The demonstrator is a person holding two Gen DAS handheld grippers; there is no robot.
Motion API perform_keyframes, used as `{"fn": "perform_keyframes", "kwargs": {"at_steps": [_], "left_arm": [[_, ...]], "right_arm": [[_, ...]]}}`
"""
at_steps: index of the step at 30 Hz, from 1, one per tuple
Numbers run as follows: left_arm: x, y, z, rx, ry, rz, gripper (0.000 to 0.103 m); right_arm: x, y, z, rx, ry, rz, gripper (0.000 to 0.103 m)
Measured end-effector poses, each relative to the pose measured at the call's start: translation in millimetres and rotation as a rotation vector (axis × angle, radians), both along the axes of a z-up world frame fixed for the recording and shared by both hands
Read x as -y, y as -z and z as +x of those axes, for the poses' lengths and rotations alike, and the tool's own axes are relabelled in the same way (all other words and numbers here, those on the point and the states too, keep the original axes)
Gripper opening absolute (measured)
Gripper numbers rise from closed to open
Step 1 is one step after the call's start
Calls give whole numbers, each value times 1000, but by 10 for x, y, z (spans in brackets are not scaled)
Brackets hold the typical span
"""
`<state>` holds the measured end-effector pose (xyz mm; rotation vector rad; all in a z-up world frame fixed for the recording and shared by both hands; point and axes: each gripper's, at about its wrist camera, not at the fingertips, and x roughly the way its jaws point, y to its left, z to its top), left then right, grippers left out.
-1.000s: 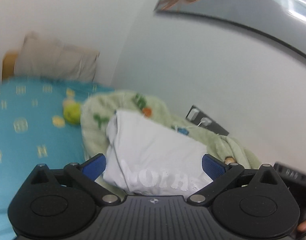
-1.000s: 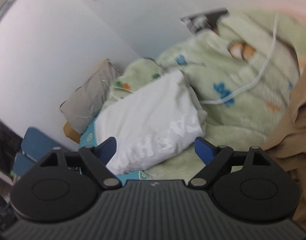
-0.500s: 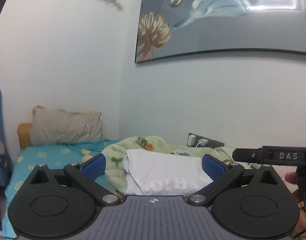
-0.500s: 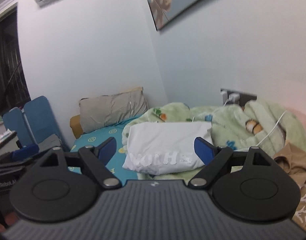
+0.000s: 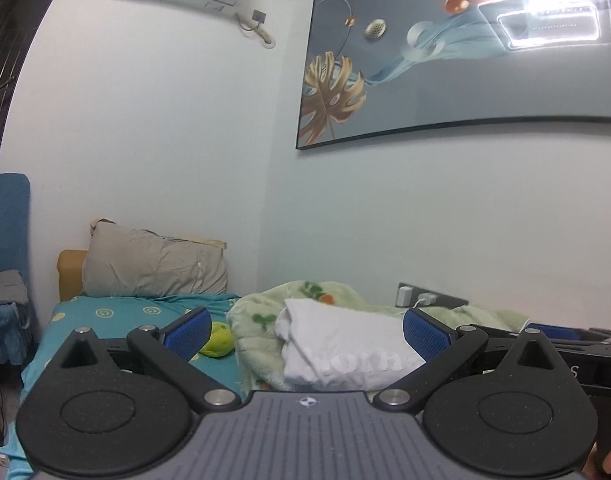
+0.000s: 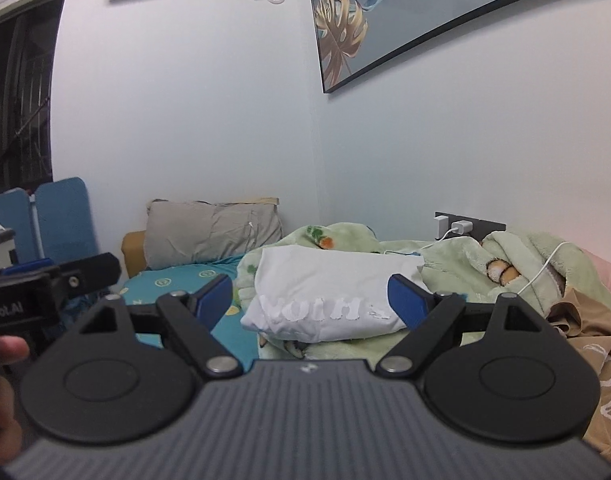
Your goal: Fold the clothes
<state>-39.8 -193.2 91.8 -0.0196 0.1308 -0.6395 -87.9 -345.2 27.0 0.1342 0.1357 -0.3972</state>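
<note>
My left gripper and right gripper both have fingers spread wide, empty, near the folded white shirt on the green blanket.

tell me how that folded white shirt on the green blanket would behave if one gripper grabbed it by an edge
The white shirt is soft cloth, so it would likely droop and unfold. It looks light. The plush green blanket beneath may snag or drag.

Open air is seen above the bed. Passage lower down is blocked by the folded white shirt on the heaped green blanket; a charger cable is draped across it.
</note>
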Motion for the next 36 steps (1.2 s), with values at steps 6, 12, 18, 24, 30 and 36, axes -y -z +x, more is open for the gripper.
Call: {"fn": "perform_keyframes", "kwargs": {"at_steps": [6, 12, 18, 24, 30, 36], "left_arm": [[2, 181, 87, -2, 21, 39, 103], [-74, 190, -7, 39, 9, 28, 103], [-89, 177, -46, 51, -4, 22, 103], [-101, 209, -22, 27, -9, 28, 103], [-124, 202, -24, 20, -8, 26, 103], [-127, 203, -16, 9, -5, 32, 103]], "right_arm": [[-80, 148, 149, -16, 15, -30, 86], [-100, 224, 211, -9, 23, -24, 86], [-154, 255, 194, -13, 30, -33, 86], [-163, 246, 195, -16, 27, -31, 86], [-164, 238, 178, -17, 34, -23, 86], [-178, 219, 163, -18, 38, -25, 86]]}}
